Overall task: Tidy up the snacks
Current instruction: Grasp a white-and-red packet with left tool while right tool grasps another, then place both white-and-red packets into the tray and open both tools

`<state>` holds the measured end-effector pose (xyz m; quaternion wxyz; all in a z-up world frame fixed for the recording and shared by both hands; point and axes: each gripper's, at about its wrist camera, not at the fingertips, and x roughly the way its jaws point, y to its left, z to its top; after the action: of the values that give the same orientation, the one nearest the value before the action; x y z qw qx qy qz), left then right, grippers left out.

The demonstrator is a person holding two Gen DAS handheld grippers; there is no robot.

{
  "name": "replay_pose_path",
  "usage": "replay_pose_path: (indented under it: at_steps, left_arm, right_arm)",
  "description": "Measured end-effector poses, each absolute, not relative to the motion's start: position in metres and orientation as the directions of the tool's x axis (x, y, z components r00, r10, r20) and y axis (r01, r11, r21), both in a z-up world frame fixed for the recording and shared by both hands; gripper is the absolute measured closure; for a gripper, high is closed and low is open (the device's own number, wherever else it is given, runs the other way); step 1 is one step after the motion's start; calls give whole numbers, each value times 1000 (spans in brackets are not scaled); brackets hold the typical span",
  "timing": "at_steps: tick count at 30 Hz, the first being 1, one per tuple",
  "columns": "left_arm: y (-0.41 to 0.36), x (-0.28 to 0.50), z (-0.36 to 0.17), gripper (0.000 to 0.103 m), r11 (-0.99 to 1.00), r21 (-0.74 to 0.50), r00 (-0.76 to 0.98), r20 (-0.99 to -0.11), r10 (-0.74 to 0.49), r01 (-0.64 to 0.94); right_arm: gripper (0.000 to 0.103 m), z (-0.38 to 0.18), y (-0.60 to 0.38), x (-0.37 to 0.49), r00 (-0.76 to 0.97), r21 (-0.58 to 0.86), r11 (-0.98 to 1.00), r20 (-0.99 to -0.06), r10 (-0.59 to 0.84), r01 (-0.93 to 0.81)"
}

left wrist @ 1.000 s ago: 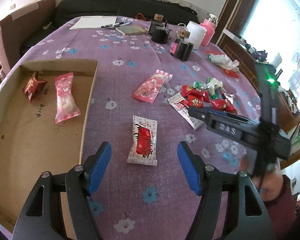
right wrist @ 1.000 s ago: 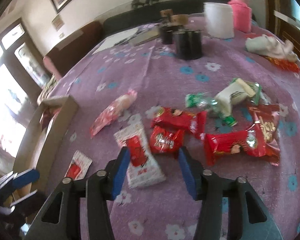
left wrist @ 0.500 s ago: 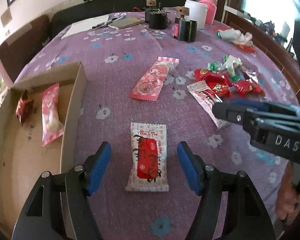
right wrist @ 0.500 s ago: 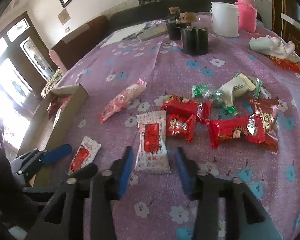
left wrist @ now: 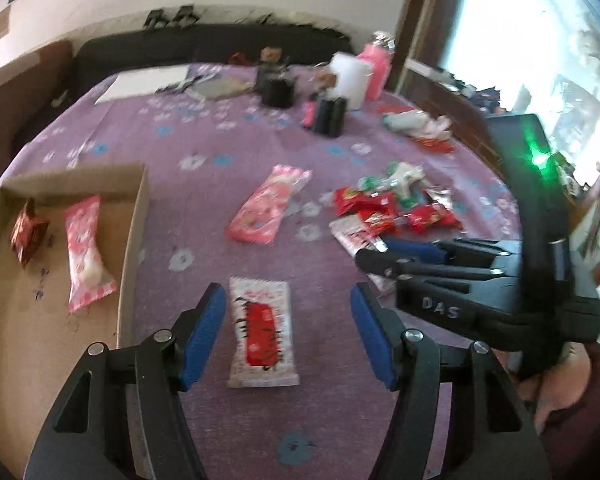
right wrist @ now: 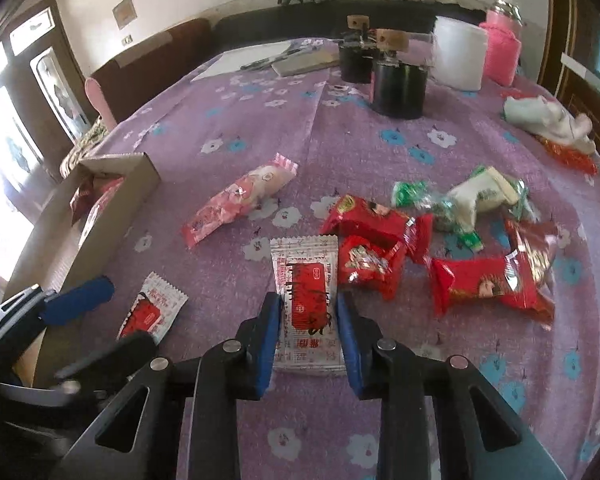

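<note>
Here, in the left wrist view, the left gripper [left wrist: 286, 334] hangs low over the purple tablecloth [left wrist: 204, 152] with its blue pads spread wide on either side of a white-and-red sachet [left wrist: 263, 330], touching nothing; the packet lies flat between them, lined up for a pinch. Just to its left stands the cardboard box [left wrist: 134, 216], already holding a pink packet [left wrist: 85, 246] and a brown candy [left wrist: 27, 232], presumably the sorting destination.

In the right wrist view, the right gripper [right wrist: 307, 338] has its pads drawn in against the edges of a second white sachet [right wrist: 306, 284], apparently gripping it, though full contact is hard to confirm. Red packets [right wrist: 380, 248] crowd its right side, so lifting straight up seems wise.
</note>
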<state>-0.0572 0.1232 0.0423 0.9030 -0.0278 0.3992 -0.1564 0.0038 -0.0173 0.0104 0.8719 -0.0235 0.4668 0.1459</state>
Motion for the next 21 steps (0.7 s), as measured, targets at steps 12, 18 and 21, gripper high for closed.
replay_pose_path:
  at_steps: [12, 18, 21]
  left_arm:
    - [100, -42, 11, 40, 973, 2, 570, -811, -134, 232]
    - [97, -52, 16, 73, 969, -34, 572, -802, -172, 244]
    - [105, -58, 23, 73, 964, -115, 561, -794, -234, 238]
  right_arm:
    - [73, 10, -37, -7, 536, 182, 945, -787, 306, -273]
    - [76, 10, -36, -12, 560, 163, 948, -775, 294, -272]
    - [78, 13, -38, -17, 561, 183, 944, -767, 311, -274]
